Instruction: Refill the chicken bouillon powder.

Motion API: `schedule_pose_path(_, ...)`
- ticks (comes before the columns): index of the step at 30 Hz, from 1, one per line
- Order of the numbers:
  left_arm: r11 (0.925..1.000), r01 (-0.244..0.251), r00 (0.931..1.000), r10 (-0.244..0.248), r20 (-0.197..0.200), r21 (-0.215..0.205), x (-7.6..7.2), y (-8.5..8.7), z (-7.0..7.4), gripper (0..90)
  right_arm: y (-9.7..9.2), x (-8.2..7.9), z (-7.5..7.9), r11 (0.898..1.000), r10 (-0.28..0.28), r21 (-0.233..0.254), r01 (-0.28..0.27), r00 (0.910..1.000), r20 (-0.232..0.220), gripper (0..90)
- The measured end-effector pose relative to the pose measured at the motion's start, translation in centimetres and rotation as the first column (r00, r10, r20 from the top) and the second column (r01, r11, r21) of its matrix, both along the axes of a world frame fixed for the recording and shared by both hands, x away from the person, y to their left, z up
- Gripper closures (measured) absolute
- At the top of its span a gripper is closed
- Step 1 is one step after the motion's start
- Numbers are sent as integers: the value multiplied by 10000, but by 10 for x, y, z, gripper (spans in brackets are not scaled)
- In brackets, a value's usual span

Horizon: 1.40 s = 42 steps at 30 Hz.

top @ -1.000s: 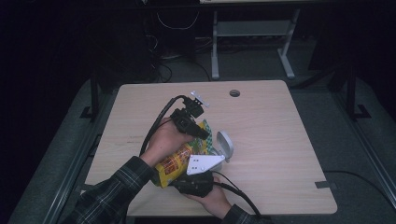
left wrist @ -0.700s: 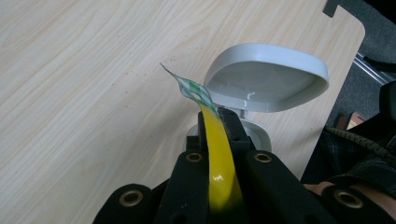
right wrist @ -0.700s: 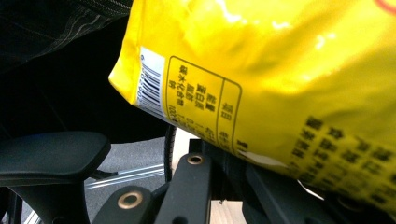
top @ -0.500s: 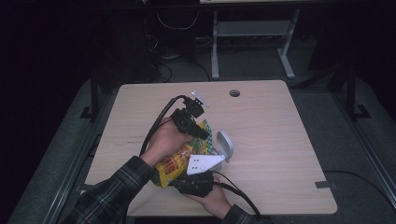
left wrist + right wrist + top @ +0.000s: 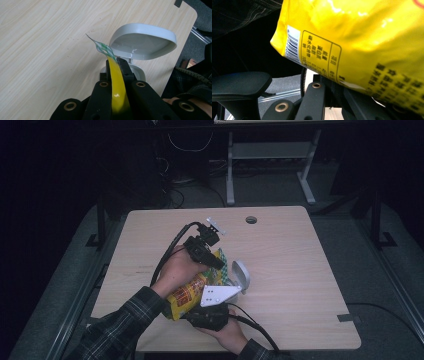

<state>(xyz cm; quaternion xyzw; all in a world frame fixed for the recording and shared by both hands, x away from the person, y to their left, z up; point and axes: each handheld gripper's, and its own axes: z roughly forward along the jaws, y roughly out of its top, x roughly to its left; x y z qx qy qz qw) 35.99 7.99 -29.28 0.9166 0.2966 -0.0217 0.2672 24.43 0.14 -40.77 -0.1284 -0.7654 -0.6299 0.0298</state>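
I see bare table right of the bag. Left gripper jaws pinch the yellow snack bag top edge; right gripper jaws clamp its bottom, beside the open white container.

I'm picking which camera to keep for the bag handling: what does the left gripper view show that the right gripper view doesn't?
Left gripper view alone: the white flip-lid container, lid open, on the wooden table, and the bag's green-checked sealed edge pinched between the left gripper jaws. Right gripper view alone: the bag's printed back with barcode, and a black chair armrest. Both: the yellow snack bag held above black jaws.
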Motion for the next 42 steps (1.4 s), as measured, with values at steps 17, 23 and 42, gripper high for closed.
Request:
schedule_pose_path(17, 9999, -113, 9999, 112, 54, 89, 0, -1, 1, 899, 1, 0, 1, 10000, 18, 61, -18, 10000, 17, 900)
schedule_pose_path(23, 9997, -159, 9999, 158, 59, 194, 1, 0, 2, 899, 1, 1, 1, 9999, 46, 112, -46, 10000, 11, 899)
schedule_pose_path(42, 9993, -276, 9996, 276, 34, 262, 1, 1, 3, 899, 3, 1, 3, 9998, 116, 183, -116, 9999, 21, 900)
